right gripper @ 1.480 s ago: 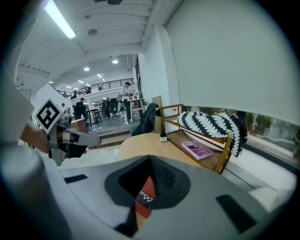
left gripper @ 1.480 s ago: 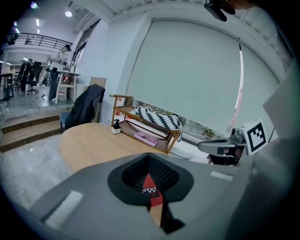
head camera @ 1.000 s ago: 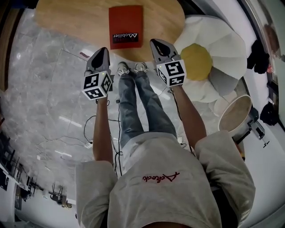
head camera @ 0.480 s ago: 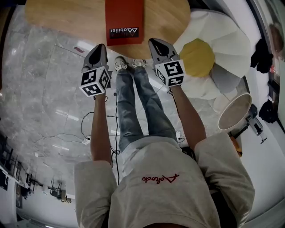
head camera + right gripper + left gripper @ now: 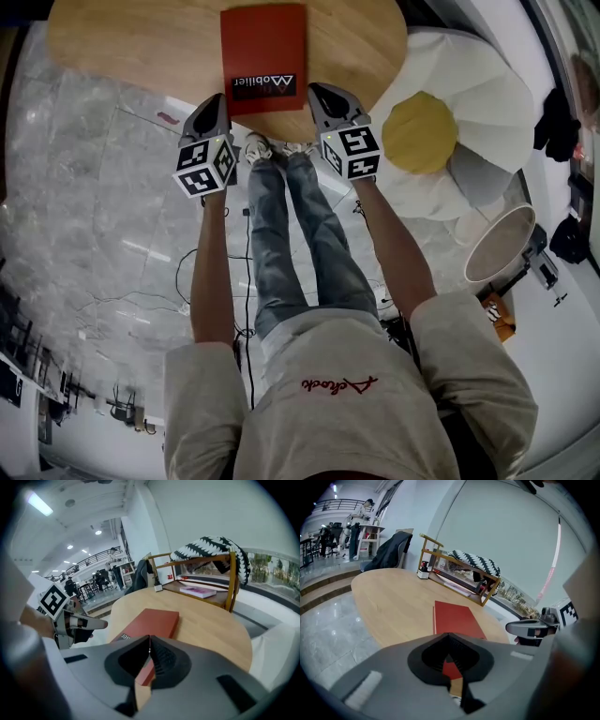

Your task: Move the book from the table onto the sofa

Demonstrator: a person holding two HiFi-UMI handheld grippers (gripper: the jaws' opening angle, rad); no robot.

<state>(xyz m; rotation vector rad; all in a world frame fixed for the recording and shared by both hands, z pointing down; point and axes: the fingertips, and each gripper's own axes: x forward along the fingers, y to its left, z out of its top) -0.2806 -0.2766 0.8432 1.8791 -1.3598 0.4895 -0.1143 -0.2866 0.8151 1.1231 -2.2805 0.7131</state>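
**Two hand-held grippers, both pressed together and empty, poised at the near table rim either side of the book.**

Left gripper (image 5: 214, 101) and right gripper (image 5: 322, 92): jaws closed tight, nothing pinched, flanking the near short edge of the flat red rectangular book (image 5: 264, 47). Book lying flat on the oval pale-wood table (image 5: 122, 47), close to its near rim. Risks, as judged: shut tips likely to shove the book across the smooth top unless spread first; thin cover flush to the wood, little lip to catch; one-sided pinch liable to let it swing or fall open. Room: bare wood left of the book; slatted wooden rack (image 5: 454, 576) well apart at the far end; white flower-shaped sofa with yellow centre (image 5: 417, 131) just beside the right rim, rightward path apparently open.
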